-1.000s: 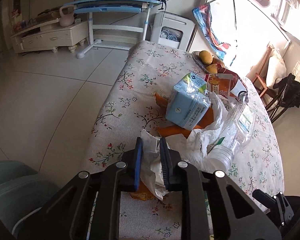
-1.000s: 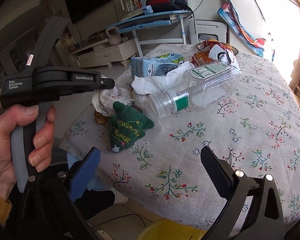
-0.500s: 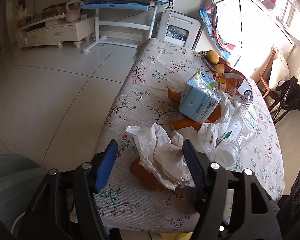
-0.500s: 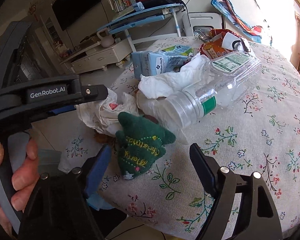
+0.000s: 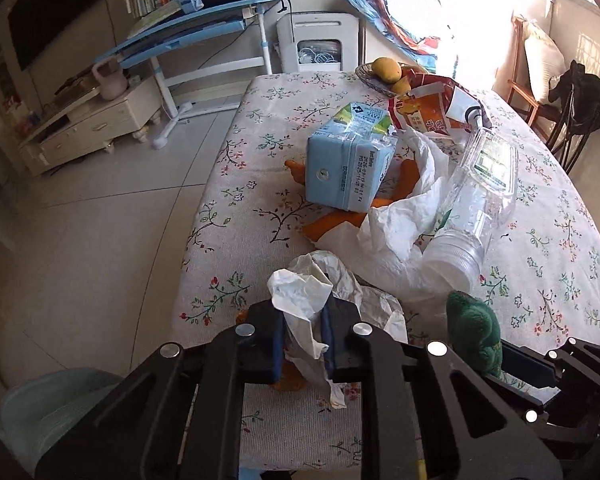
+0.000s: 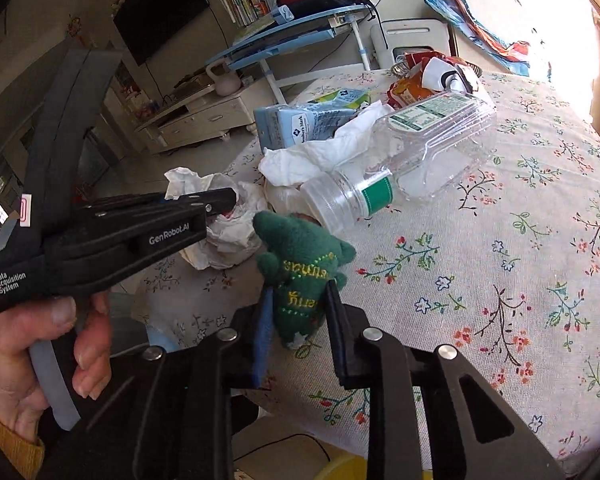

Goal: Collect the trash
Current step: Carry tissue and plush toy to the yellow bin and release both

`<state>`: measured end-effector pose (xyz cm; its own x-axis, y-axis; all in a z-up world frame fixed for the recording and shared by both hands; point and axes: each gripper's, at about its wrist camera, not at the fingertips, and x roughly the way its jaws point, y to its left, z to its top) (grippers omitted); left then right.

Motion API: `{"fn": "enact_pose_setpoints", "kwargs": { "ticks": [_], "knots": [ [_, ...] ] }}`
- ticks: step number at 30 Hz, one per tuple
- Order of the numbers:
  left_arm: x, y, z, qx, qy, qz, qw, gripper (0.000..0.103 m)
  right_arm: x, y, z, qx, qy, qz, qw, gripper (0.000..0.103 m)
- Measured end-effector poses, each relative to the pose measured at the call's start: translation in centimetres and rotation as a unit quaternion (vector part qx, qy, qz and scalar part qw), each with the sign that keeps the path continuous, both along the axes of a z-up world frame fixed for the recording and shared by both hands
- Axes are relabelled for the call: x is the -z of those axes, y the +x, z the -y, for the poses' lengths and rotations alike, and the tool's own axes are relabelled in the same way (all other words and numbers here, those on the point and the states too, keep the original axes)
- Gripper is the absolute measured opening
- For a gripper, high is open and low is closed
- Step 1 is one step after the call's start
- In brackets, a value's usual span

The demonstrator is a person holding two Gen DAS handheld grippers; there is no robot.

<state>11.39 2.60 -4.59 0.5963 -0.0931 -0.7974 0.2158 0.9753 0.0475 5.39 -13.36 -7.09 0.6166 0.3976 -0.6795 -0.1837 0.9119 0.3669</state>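
Left gripper [image 5: 303, 338] clamped on crumpled tissue [image 5: 304, 292] at the near counter [image 5: 236, 216] edge, right gripper [image 6: 296, 328] closing around green plush [image 6: 300, 264], pads against its sides, clear jar [image 6: 412, 160], blue carton [image 5: 348, 164], snack bag [image 5: 428, 108] behind

Crumpled white tissue [image 5: 300, 300] at table edge [image 5: 204, 320]

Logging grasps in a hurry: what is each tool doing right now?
Left tool: shut on the crumpled tissue.
Right tool: jaws closing on the green plush toy, already between them.
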Motion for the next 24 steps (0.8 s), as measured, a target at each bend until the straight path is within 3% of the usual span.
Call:
{"fn": "enact_pose_setpoints", "kwargs": {
  "ticks": [6,10,16,24],
  "knots": [
    [-2.4,-1.7,-3.2,-0.014,-0.122,0.032,0.9919,0.014,-1.6,-1.8,1.8,0.003,0.026,0.007,1.000,0.026],
    [-3.3,-3.3,-4.1,-0.006,-0.175,0.042,0.9837,0.014,-2.7,-3.4,2.6,-0.009,0.024,0.006,1.000,0.026],
    [-3.9,-4.9,-3.2,0.023,-0.203,0.051,0.9777,0.014,-2.4,-7.0,3.7,-0.029,-0.005,-0.025,0.999,0.026],
    [-3.3,-8.4,-0.8,0.064,-0.211,0.040,0.9746,0.014,1.5,-12.5,4.8,-0.032,-0.043,-0.105,0.993,0.028]
  ]
}}
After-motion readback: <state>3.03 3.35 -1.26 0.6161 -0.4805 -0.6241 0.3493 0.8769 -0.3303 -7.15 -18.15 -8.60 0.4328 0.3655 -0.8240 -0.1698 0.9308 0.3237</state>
